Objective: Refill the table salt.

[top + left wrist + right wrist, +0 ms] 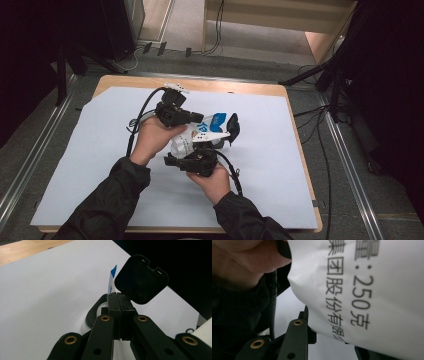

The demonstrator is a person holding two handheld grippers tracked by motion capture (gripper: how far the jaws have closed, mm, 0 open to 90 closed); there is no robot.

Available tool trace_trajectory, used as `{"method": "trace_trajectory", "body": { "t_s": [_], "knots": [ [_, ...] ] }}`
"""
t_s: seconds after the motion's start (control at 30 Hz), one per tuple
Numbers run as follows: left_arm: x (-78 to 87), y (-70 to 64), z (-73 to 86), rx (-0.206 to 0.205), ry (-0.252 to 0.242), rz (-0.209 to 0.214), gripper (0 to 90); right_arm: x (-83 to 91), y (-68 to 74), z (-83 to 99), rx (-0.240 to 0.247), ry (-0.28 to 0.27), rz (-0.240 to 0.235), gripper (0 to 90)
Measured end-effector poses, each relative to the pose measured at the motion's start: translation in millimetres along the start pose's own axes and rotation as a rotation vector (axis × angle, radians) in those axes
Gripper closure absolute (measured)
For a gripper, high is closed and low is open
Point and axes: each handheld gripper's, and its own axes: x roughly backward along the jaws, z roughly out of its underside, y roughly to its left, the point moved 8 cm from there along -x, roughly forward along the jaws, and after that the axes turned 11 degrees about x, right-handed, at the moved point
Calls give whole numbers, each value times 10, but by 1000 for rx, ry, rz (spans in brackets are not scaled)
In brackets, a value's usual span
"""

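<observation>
A white pouch with blue print (202, 131) is held up over the table between both grippers. My left gripper (199, 120) comes in from the far side; in its own view the jaws (118, 305) are pressed together, seemingly on the pouch's thin blue-and-white edge (111, 281). A black flip lid (141, 279) stands open just beyond them, above a black-rimmed white spout (96, 312). My right gripper (195, 149) reaches in from the near side. Its jaws (333, 338) clamp the white pouch body (367, 285), printed with black characters and "250".
A large white sheet (100, 150) covers the wooden table (200, 86), with open room on every side of the hands. Cables trail from both grippers. Black stands and loose wires (320, 75) lie on the floor beyond the far and right edges.
</observation>
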Motion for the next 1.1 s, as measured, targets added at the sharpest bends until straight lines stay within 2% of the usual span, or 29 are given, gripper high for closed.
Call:
{"method": "trace_trajectory", "body": {
  "t_s": [0.8,0.93,1.1],
  "knots": [
    [44,91,169,-11,24,34,900,-142,-84,188,104,33,83,660],
    [33,104,207,-11,47,33,893,-143,-107,193,83,25,80,651],
    [23,111,229,-19,68,34,892,-143,-132,230,87,34,96,652]
  ]
}}
